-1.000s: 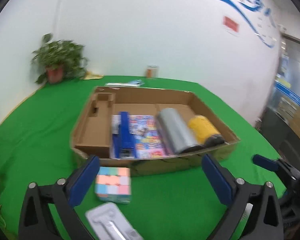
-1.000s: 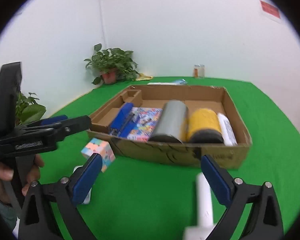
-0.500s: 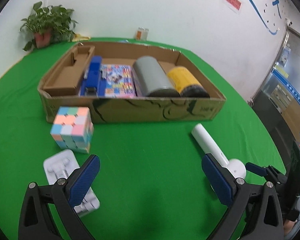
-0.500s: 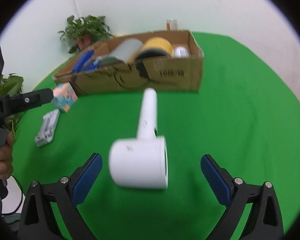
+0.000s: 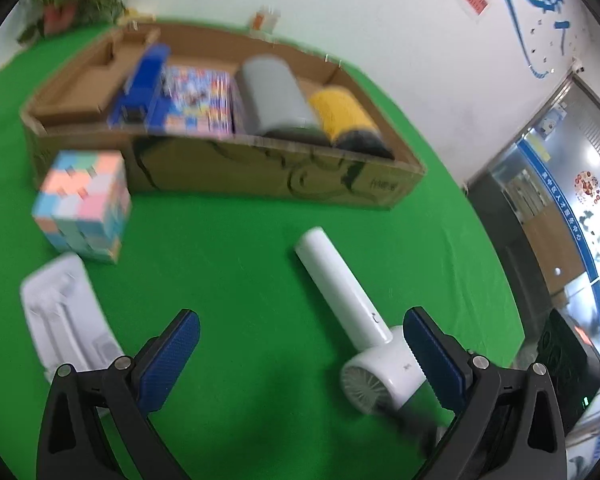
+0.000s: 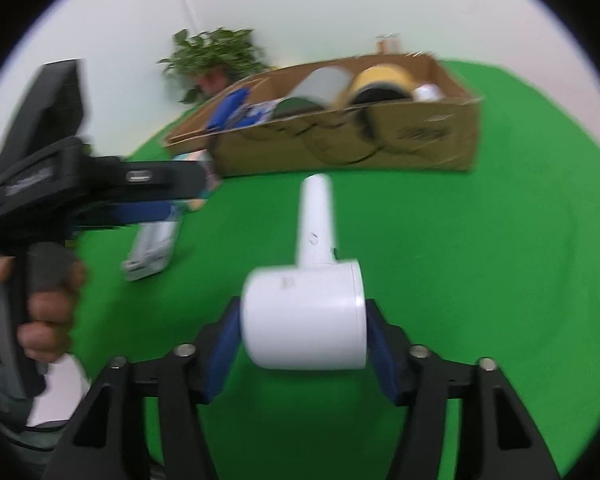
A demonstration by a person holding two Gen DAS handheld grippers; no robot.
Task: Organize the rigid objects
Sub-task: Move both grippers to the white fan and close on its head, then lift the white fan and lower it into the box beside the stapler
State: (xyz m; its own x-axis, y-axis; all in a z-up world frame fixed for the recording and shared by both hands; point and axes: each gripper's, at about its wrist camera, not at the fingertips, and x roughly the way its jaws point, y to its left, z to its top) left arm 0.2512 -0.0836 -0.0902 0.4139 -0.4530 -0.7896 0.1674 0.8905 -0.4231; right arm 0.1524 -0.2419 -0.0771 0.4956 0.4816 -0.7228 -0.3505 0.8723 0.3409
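Part of the sorting looks done: the cardboard box (image 5: 220, 168) already holds a blue stapler (image 5: 140, 84), a colourful booklet (image 5: 198, 100), a grey cylinder (image 5: 276, 100) and a yellow roll (image 5: 348, 120). Left out on the green table (image 5: 228, 240), in front of the box, are a pastel puzzle cube (image 5: 82, 206), a clear plastic package (image 5: 64, 312) and a white handheld fan (image 6: 304, 312).

The fan lies on its side near the box, its long axis along the handle, whose tip points toward the box wall; the round head faces away from it.

The right gripper (image 6: 304, 344) is closing, its jaws bracketing the fan's head; contact looks about made. The left gripper (image 5: 300, 360) is spread wide over bare cloth, holding nothing.
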